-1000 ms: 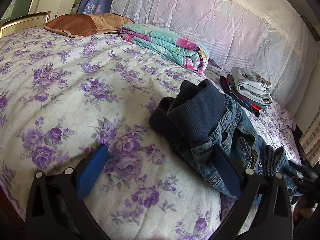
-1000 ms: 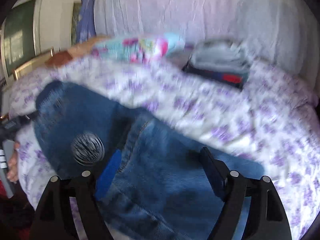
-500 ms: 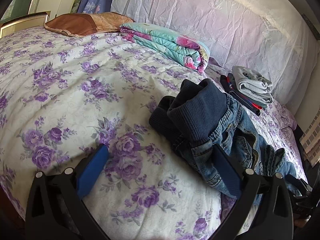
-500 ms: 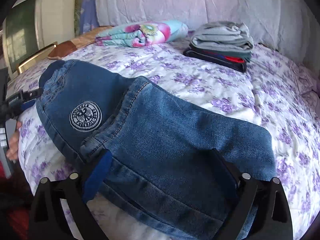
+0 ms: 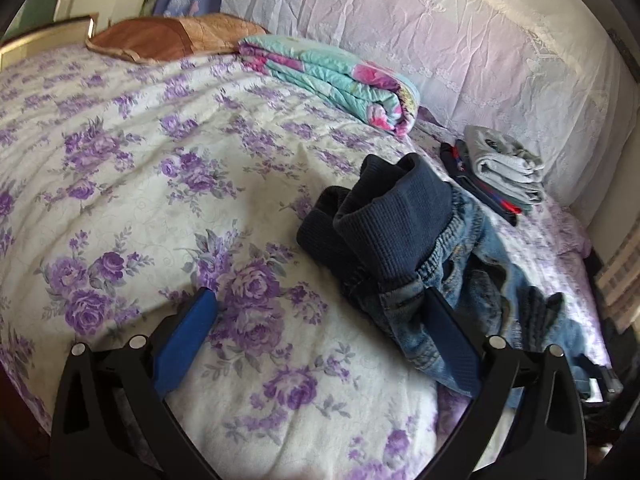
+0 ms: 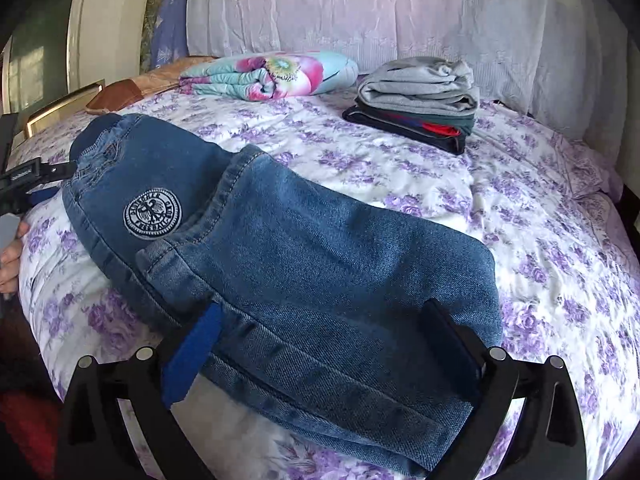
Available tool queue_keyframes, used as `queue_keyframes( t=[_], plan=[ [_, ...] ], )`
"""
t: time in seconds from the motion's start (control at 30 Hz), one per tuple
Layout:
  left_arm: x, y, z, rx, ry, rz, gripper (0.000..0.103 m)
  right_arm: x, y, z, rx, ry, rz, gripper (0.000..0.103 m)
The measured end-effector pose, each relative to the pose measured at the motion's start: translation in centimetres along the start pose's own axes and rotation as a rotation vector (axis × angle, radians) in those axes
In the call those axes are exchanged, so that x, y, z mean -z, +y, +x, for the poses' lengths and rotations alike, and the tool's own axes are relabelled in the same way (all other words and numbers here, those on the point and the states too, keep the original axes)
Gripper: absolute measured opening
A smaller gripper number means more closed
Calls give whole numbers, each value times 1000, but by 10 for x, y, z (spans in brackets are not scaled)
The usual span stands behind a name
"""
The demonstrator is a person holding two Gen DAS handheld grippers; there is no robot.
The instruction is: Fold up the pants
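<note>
Blue jeans (image 6: 304, 264) with a round white emblem lie folded flat on the purple-flowered bedspread (image 6: 540, 240). My right gripper (image 6: 320, 336) hovers over their near hem, jaws open wide, the denim between and beneath the fingers without being pinched. In the left wrist view the jeans (image 5: 452, 272) show their dark ribbed waistband (image 5: 392, 220), bunched upward. My left gripper (image 5: 320, 320) is open over the bedspread (image 5: 140, 200), and its right finger (image 5: 452, 344) overlaps the waist end of the denim. That left gripper (image 6: 24, 184) also shows in the right wrist view.
A rolled floral quilt (image 6: 272, 74) and a stack of folded clothes (image 6: 420, 100) sit at the far side near the lilac-draped headboard (image 6: 400, 12). A brown pillow (image 5: 160, 36) lies at the back left. A person's hand (image 6: 10, 256) is at the bed's left edge.
The right wrist view went from blurred to sharp as the right gripper drew back, jaws a little wider, leaving the folded jeans flat. The left gripper has kept still.
</note>
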State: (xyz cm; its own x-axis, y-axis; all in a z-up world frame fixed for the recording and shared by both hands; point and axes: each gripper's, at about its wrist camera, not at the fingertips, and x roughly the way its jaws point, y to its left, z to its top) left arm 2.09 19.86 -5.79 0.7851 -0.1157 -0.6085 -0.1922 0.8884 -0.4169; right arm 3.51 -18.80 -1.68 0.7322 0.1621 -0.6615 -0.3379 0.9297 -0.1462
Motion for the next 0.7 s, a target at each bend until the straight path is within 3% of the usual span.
queue_keyframes(
  t=[0.2,0.3,0.43,0.57,0.7],
  plan=[
    [-12,30,-16,267,70,-181,98,4,-7,-2,-41,-23,24,100],
    [-15,43,-15,355,102,-260,98,2,-8,0,-43,-25,23,100],
    [-18,37,-11,371,125,-283,98,3,-6,-1,-46,-26,25,100],
    [-21,19,-1,315,174,-265,98,3,-6,-2,-56,-30,31,100],
    [-27,6,12,319,195,-276,98,3,-6,-4,-65,-34,38,100]
  ],
)
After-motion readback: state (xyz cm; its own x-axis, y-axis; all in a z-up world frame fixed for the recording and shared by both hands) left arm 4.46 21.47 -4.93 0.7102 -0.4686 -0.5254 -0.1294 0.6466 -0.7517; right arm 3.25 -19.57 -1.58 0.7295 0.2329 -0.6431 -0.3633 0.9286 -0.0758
